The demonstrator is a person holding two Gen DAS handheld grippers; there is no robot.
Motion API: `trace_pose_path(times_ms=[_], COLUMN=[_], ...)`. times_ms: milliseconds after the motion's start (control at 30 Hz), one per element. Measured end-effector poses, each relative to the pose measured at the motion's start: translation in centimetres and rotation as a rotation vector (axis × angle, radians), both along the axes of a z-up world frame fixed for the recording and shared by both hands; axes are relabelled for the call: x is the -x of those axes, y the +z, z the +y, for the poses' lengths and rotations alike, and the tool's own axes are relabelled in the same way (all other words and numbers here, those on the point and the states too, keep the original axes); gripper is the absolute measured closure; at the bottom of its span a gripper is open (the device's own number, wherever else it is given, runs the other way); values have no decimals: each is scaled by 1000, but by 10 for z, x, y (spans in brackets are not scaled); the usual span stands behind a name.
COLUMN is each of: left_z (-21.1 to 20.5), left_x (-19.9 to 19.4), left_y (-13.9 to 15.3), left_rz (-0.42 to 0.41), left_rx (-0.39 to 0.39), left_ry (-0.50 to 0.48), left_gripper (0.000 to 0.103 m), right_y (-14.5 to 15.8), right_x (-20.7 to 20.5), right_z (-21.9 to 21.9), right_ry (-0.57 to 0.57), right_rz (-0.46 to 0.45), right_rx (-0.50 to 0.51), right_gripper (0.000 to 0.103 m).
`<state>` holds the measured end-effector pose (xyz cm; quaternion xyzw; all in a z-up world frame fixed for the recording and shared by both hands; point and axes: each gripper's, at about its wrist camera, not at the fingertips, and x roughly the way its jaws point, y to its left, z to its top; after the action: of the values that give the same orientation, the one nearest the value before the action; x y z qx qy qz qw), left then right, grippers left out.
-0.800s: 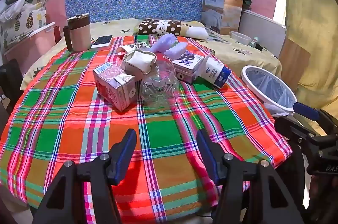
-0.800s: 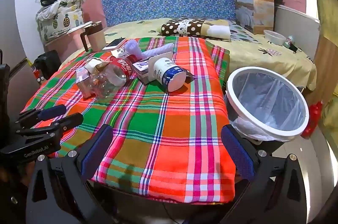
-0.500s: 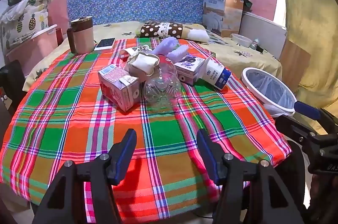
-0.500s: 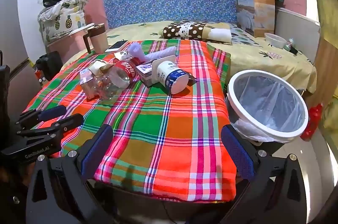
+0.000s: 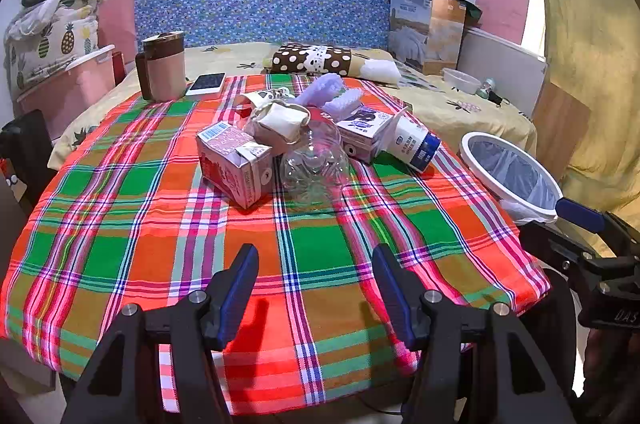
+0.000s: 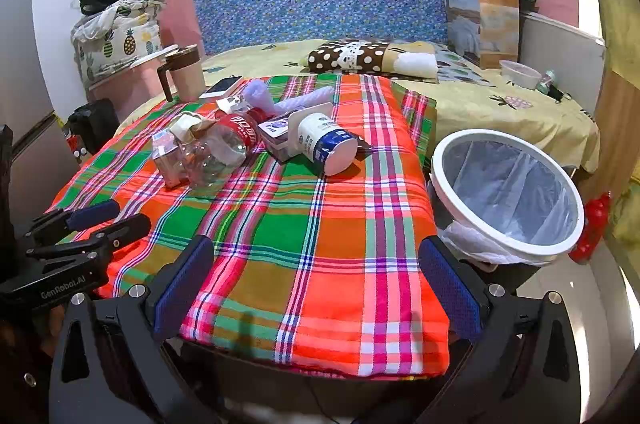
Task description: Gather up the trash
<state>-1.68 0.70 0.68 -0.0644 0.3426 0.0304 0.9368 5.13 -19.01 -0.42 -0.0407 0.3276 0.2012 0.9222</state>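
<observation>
Both grippers were empty and spread apart, hovering over the near edge of the plaid tablecloth, nothing between the jaws. Left gripper sat bottom centre of its frame; right gripper bottom centre of its own, opened wider.

Trash was clustered in one pile, well apart from both grippers. In the left wrist view it lay straight ahead, upper centre: pink carton nearest on the left, clear plastic bottle just beside it with its base pointing at the gripper, long axis running away up the frame. In the right wrist view the same pile sat upper left; the white-and-blue paper cup lay on its side, base facing the camera, at the pile's right end.

Bin with a liner stood off the table's right edge, just beside the right gripper, middle right of frame.

Judgement: left gripper was lined up on the carton or bottle; right gripper was closer to the cup and to the bin, so the cup looked like its pick. The bottle would need an across-body grip.
</observation>
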Motion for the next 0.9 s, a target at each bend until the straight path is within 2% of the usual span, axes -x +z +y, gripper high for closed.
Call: trace_pose_path(times_ms=[900], left_z=[-5], left_x=[-2], left_y=[-3], left_rz=[14], left_rx=[15], left_ry=[-13], left_gripper=[44], right_y=[0], right_x=[-1], right_z=[0], right_ry=[-2], right_rz=[9], right_rx=[1], right_gripper=[0])
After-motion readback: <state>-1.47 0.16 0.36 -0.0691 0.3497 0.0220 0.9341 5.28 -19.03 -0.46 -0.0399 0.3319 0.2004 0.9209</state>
